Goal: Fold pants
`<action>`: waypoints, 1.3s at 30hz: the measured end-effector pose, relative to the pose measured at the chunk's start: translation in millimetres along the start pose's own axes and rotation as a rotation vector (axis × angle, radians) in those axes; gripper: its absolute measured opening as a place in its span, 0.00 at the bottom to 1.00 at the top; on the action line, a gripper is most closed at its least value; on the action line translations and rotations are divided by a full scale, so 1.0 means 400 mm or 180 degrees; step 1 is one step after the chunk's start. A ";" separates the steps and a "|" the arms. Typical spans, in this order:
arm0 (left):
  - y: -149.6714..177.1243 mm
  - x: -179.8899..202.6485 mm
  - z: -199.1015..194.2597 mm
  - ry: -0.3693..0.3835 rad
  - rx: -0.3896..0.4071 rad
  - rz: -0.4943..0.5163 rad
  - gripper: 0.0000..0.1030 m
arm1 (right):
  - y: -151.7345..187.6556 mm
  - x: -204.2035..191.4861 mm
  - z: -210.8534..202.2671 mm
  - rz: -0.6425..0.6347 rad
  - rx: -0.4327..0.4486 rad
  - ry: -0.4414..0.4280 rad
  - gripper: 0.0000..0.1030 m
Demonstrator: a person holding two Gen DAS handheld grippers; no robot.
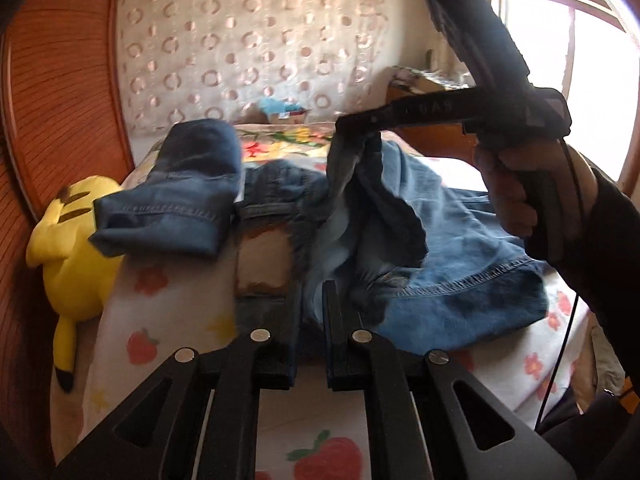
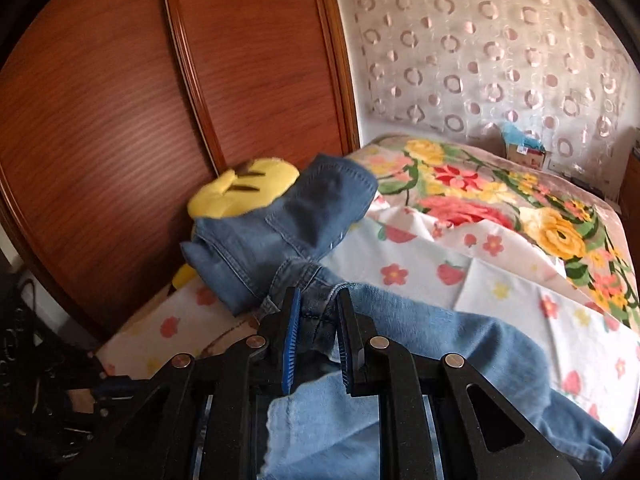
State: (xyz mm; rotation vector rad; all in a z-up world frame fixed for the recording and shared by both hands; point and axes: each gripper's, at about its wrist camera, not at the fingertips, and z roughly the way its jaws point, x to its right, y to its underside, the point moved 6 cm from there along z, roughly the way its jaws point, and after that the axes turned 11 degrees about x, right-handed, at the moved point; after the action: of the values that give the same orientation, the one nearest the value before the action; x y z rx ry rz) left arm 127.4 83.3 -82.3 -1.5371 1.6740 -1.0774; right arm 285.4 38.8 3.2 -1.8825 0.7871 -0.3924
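The jeans (image 1: 440, 240) lie bunched on the bed (image 1: 168, 320), directly ahead of the left gripper (image 1: 311, 320) and partly lifted. Left gripper: fingers nearly together with denim pinched between them, near the waistband region; grip confirmed by cloth filling the narrow gap. Right gripper (image 2: 318, 332): blue-padded fingers (image 2: 290, 344) clamped on a seamed fold of the jeans (image 2: 460, 340), cloth hanging down below the jaws toward the camera. In the left wrist view the right gripper (image 1: 352, 124) is up and to the right of the left one, raised above the bed, with a flap of denim draping from its tip.

A second, darker folded denim piece (image 1: 180, 192) sits ahead and left of the left gripper, apart from the held jeans; in the right wrist view it lies just beyond the right gripper's fingertips.

Yellow plush toy (image 1: 72, 248): far left of the left gripper, at the bed edge against the wooden wardrobe (image 2: 120, 100); the folded denim overlaps it in the right wrist view. Floral blanket (image 2: 500, 200) covers the far half of the bed, ahead and right of the right gripper. Curtain with ring pattern (image 1: 248, 48) behind. Small box (image 2: 524, 154) at the far bed end.
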 end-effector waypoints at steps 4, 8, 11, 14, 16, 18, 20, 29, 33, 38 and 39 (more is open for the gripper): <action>-0.009 -0.014 -0.006 -0.0025 0.0058 -0.0026 0.19 | -0.013 0.015 0.017 0.0032 -0.0015 0.0073 0.43; -0.019 -0.007 -0.007 0.0017 0.0102 -0.0001 0.42 | -0.013 0.006 -0.041 0.0087 0.0163 0.0086 0.49; -0.029 0.012 0.006 0.0077 0.0092 0.0049 0.46 | -0.008 0.022 -0.077 0.0010 0.0240 0.0202 0.49; -0.028 0.051 0.023 0.0170 0.0069 0.0148 0.46 | 0.024 0.042 -0.115 -0.0049 0.0263 0.0309 0.49; -0.025 0.073 0.035 0.0253 0.0031 0.0220 0.46 | 0.063 0.058 -0.134 -0.0062 0.0286 0.0430 0.49; -0.015 0.091 0.058 0.0301 -0.0043 0.0297 0.46 | 0.098 0.066 -0.151 -0.0041 0.0254 0.0463 0.49; -0.001 0.095 0.079 0.0267 -0.0117 0.0367 0.45 | 0.139 0.087 -0.162 -0.0028 0.0190 0.0539 0.49; 0.005 0.009 0.031 0.0081 -0.0069 0.0135 0.09 | 0.233 0.120 -0.178 0.0138 -0.0022 0.0646 0.49; 0.032 -0.021 0.027 0.0021 -0.0187 0.0120 0.09 | 0.269 0.089 -0.196 0.0156 -0.0109 0.0652 0.49; 0.038 -0.012 0.034 0.0045 -0.0219 0.0095 0.21 | 0.297 0.079 -0.181 0.0030 -0.0253 0.0776 0.49; 0.029 -0.012 0.030 0.0036 -0.0179 0.0094 0.29 | 0.297 0.075 -0.180 0.0029 -0.0241 0.0783 0.49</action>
State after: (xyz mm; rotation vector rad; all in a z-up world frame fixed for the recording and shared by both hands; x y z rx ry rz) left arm 132.9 86.0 -98.5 -1.5392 1.7431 -1.0337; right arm 224.3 -63.5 -74.7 -1.9226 0.9853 -0.6043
